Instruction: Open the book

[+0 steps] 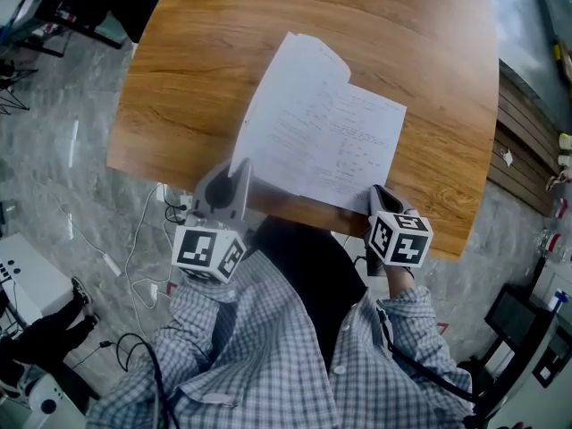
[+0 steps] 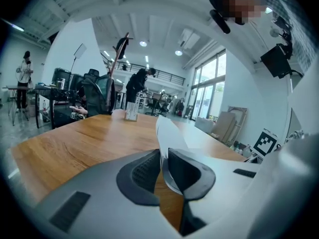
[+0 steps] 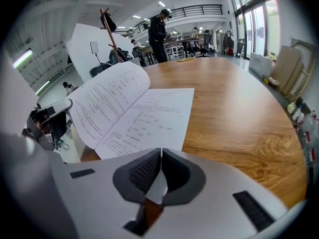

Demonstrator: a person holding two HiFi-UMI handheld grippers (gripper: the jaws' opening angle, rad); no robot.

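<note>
Our left gripper (image 2: 163,156) has its jaws pinched on the lifted page (image 2: 168,133), we judge to swing it over. Our right gripper (image 3: 160,156) is clamped on the near corner of the thin book (image 1: 349,141), pinning it half-open at the near edge of the wooden table (image 1: 429,52).

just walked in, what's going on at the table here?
A person is opening a thin book on a wooden table with a gripper in each hand. The left gripper is shut on the edge of a page, which is lifted and curves up off the sheets below. The right gripper is pinched on the book's near corner at the table edge. The book is partly open, with the page not yet laid flat.
</note>
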